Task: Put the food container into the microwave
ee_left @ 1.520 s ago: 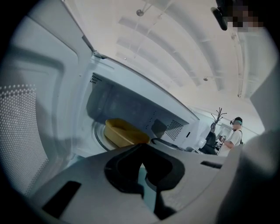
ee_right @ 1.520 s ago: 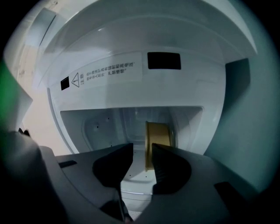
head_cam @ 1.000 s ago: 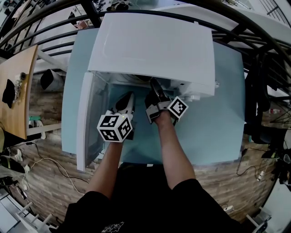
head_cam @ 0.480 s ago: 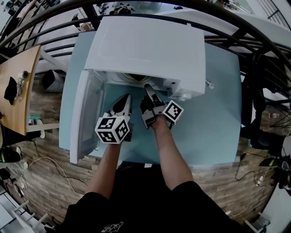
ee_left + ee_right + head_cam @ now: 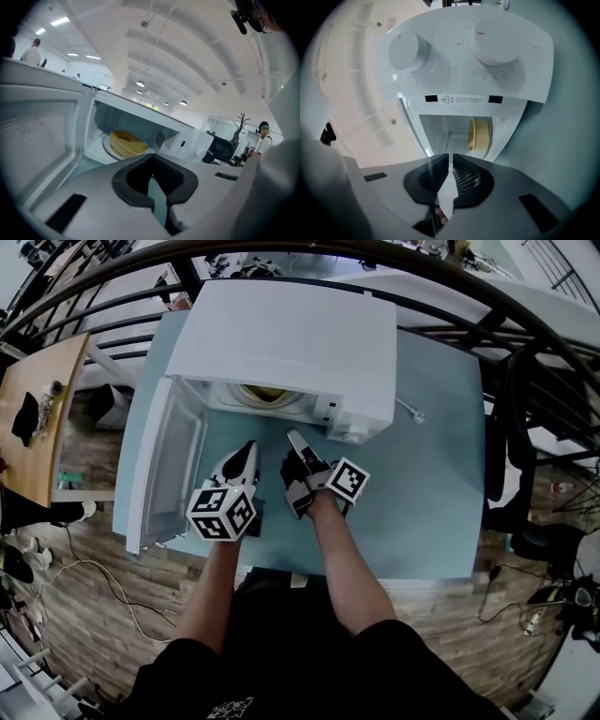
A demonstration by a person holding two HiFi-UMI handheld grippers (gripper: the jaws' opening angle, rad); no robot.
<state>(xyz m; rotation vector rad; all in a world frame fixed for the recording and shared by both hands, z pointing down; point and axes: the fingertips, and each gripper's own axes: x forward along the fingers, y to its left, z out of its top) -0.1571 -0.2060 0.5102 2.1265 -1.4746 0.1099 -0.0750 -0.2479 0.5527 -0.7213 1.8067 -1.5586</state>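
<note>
"Ahead of both tongs, what stands there?"

"A boxy white microwave (image 5: 291, 338) on the pale blue-green worktop (image 5: 427, 502). Its white door (image 5: 167, 465) is swung wide open, out past the left tongs (image 5: 246, 448) on their outer side."

"And the food container?"

"The shallow yellow plastic food container (image 5: 126, 144) sits inside the cavity on the round plate at the bottom. It is well forward of both tongs and touched by neither. The right gripper view looks straight into the opening and catches the container's side. Next to the opening is the control panel with two round white knobs (image 5: 408, 50)."

"How do the left tongs stand?"

"The jaws are brought together at the tips with nothing between them. Only a sliver of worktop shows through the slit further back. They are held over the worktop, a little short of the microwave's open front and pointing into it."

"And the right tongs (image 5: 292, 437)?"

"Likewise closed tip to tip and empty. They are just beside the left pair and aimed at the microwave's front, near the edge of the opening where the panel begins. Each pair carries a cube with black-and-white square markers (image 5: 221, 513) at the hand end. A bare forearm (image 5: 342, 563) runs back from each towards the person."
</note>
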